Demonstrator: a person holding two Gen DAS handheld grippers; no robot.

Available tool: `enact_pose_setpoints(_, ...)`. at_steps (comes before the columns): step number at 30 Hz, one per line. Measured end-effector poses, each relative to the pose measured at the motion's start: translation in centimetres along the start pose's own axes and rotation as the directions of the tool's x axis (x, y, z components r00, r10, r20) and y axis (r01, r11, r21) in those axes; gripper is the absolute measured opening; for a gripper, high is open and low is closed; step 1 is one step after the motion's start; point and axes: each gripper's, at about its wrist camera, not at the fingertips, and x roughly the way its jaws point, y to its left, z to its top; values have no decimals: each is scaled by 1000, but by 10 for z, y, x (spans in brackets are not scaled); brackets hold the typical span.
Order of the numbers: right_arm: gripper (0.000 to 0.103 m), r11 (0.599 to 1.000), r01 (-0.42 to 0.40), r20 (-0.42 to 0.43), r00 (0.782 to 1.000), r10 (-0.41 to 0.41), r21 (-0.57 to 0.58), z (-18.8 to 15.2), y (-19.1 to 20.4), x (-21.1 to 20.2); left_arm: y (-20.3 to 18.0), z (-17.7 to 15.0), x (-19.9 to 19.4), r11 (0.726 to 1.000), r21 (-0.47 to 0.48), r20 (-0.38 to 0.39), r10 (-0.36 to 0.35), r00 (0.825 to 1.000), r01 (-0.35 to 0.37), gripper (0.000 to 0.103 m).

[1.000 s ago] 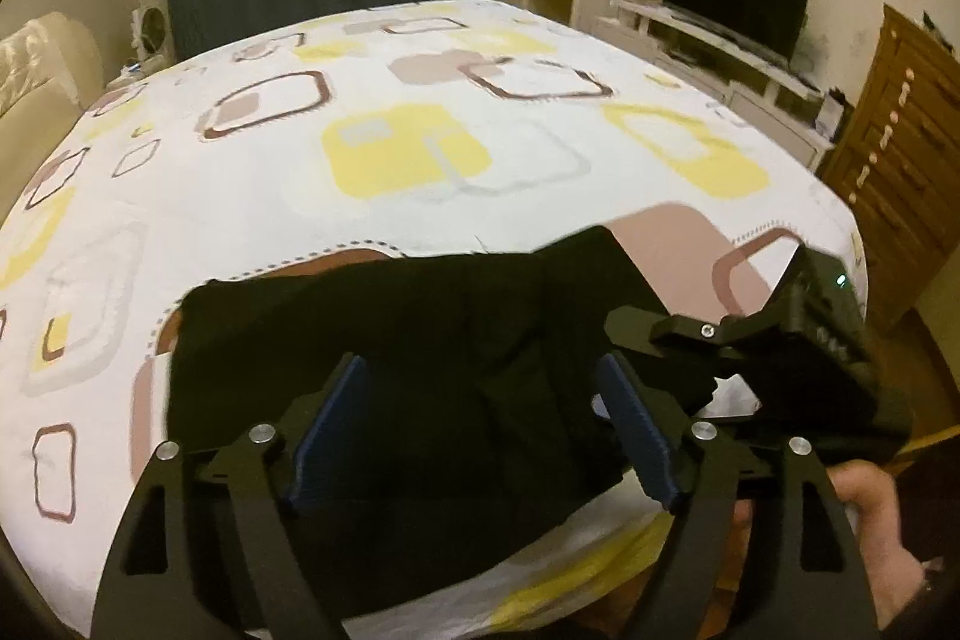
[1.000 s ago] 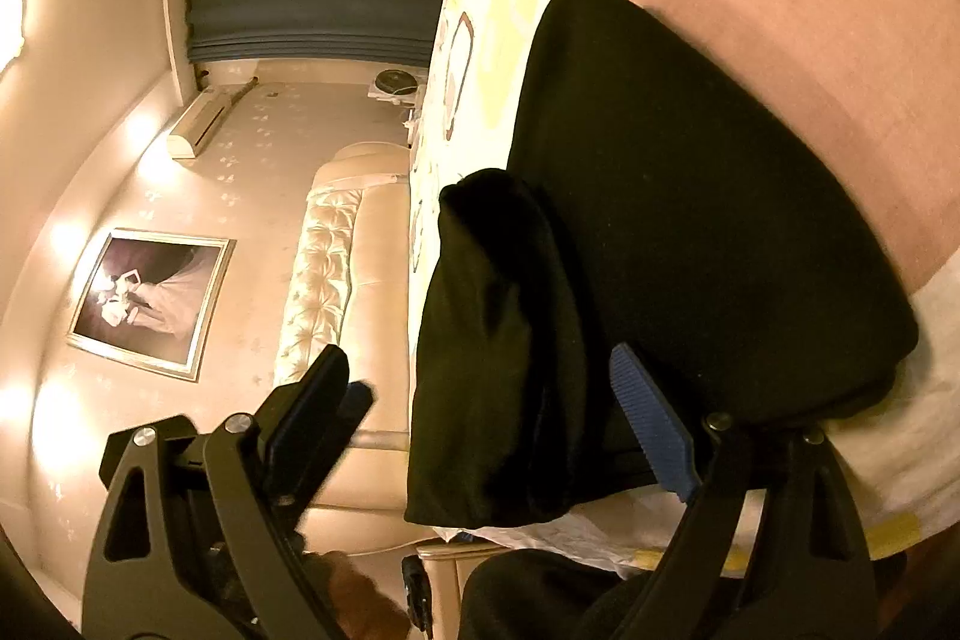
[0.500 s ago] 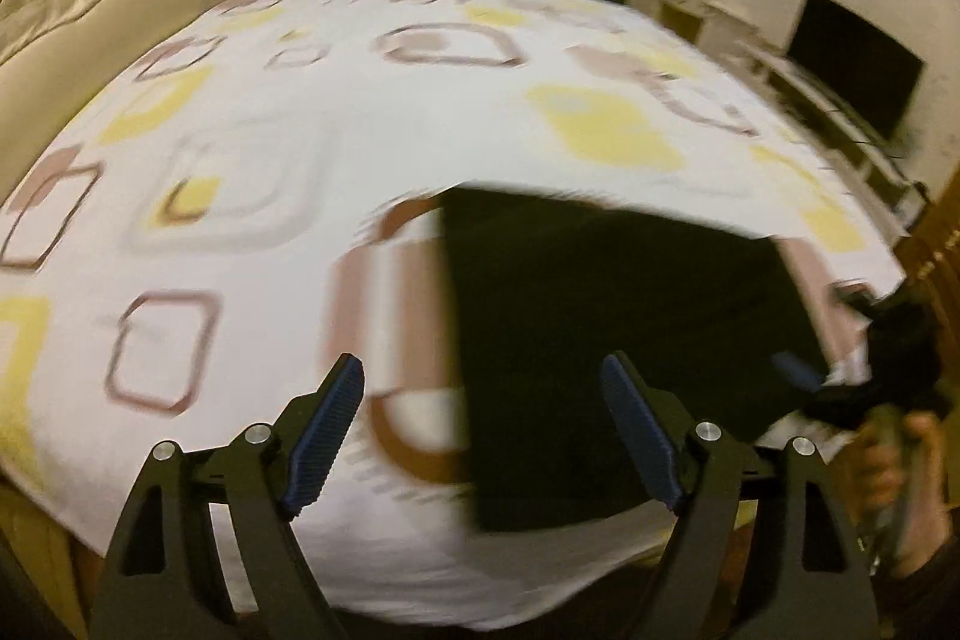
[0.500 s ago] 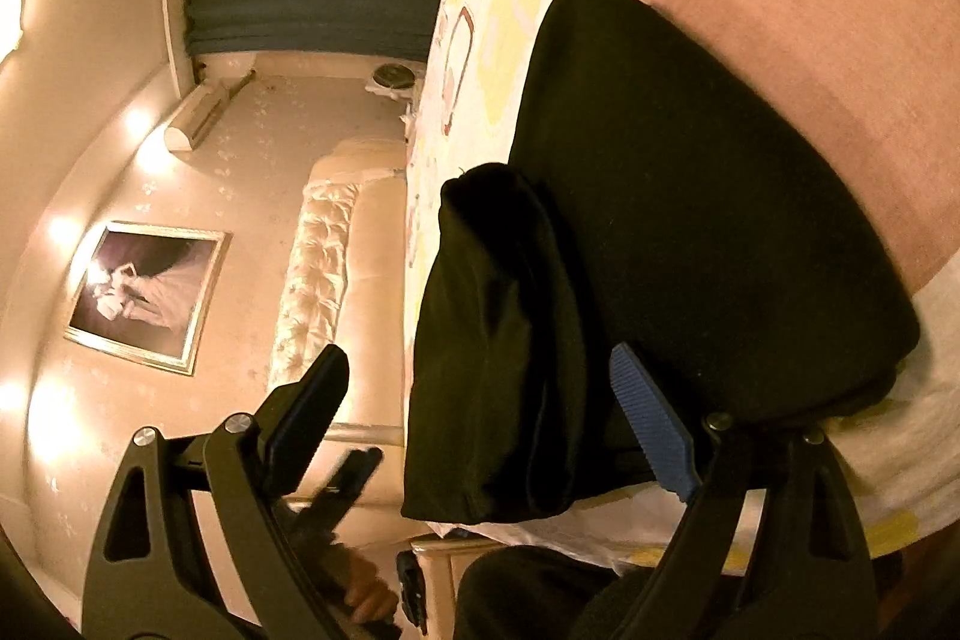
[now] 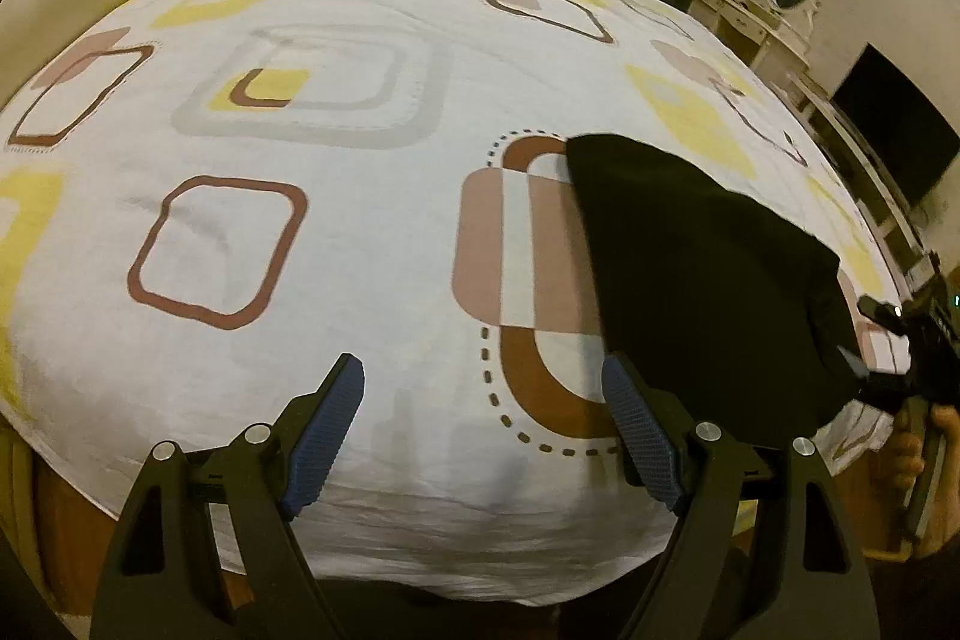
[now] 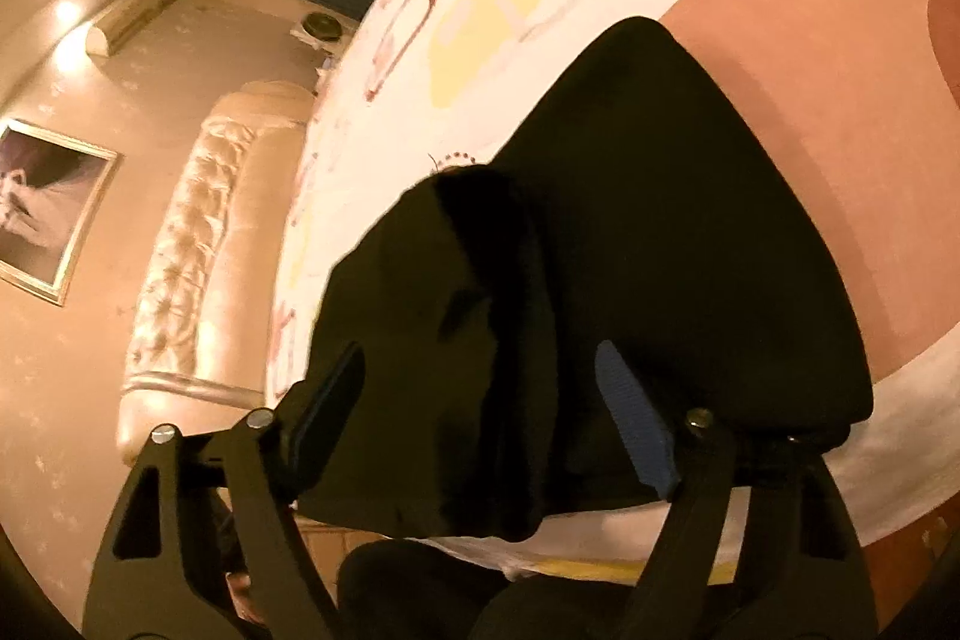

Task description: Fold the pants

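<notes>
The left gripper [image 5: 483, 430] is hovering with its jaws spread wide, the blue-padded fingers [image 5: 327, 427] enclosing nothing. The right gripper [image 6: 480, 418] is likewise standing with its jaws spread wide, one blue pad showing on its right finger [image 6: 630, 424] and the left finger seen edge-on. In the left wrist view, the right gripper [image 5: 900, 358] is appearing at the far right edge, its handle being clasped by the person's bare right hand [image 5: 927, 454], with the fingers curling around the grip.
</notes>
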Motion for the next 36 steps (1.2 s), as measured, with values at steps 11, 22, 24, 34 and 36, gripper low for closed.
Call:
enact_pose_setpoints(11,72,991,115,35,993,-113,-63,16,26,-21,2,-2,4,1000,-6,-15,-17,1000,17,81)
enact_pose_setpoints(22,72,999,13,-164,986,-20,-40,18,23,36,-2,-4,4,1000,12,-9,-18,1000,19,81)
enact_pose_setpoints(24,72,999,-16,-186,983,9,-41,14,25,42,-3,-4,4,1000,14,-10,-19,1000,19,81)
enact_pose_setpoints(34,14,995,24,-199,979,-44,-100,-1,35,49,-4,-5,5,1000,17,-16,-18,1000,18,81)
enact_pose_setpoints(36,13,986,37,-172,983,-64,-160,-1,52,41,-4,-5,5,1000,18,-16,-17,1000,18,81)
